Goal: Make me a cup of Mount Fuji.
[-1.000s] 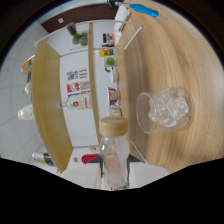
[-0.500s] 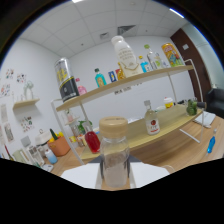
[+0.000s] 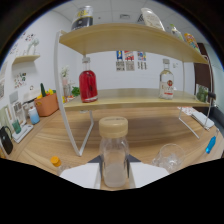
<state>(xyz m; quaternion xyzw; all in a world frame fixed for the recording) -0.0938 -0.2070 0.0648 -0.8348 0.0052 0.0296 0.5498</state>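
Gripper [image 3: 116, 172]: its two pale fingers [image 3: 82, 175] show low in the gripper view, one at each side of a clear bottle, and both press on the bottle's lower body, so they are pinching it.
Clear bottle [image 3: 114, 152]: stands upright between the fingers, see-through, with a wide tan cap [image 3: 113, 126] on top; what is inside I cannot tell.
Glass [image 3: 170, 156]: a clear drinking glass sits on the wooden table just to the right of the bottle and a little ahead of the right finger, apart from it.
Table [image 3: 145, 130]: light wood, running from the fingers out to a white-framed shelf rack.
Shelf rack [image 3: 131, 101]: two wooden boards on white metal legs, standing on the table beyond the bottle.
Red bottle [image 3: 88, 85]: upright on the lower board toward the left, filled with red liquid, with a small green plant [image 3: 75, 91] just beside it.
Labelled bottle [image 3: 166, 82]: clear with a label, upright on the lower board toward the right, well apart from the red one.
Upper board: a dark-labelled jar [image 3: 83, 19] stands at the left and a pale bottle [image 3: 152, 19] at the right, both partly cut off.
Orange pot [image 3: 47, 103]: on the table left of the rack, holding greenery.
Yellow cap [image 3: 55, 161]: small round piece lying on the table left of the left finger.
Blue item [image 3: 210, 145]: slim, lying on the table far to the right.
Wall: white, with small posters [image 3: 131, 59] behind the rack.
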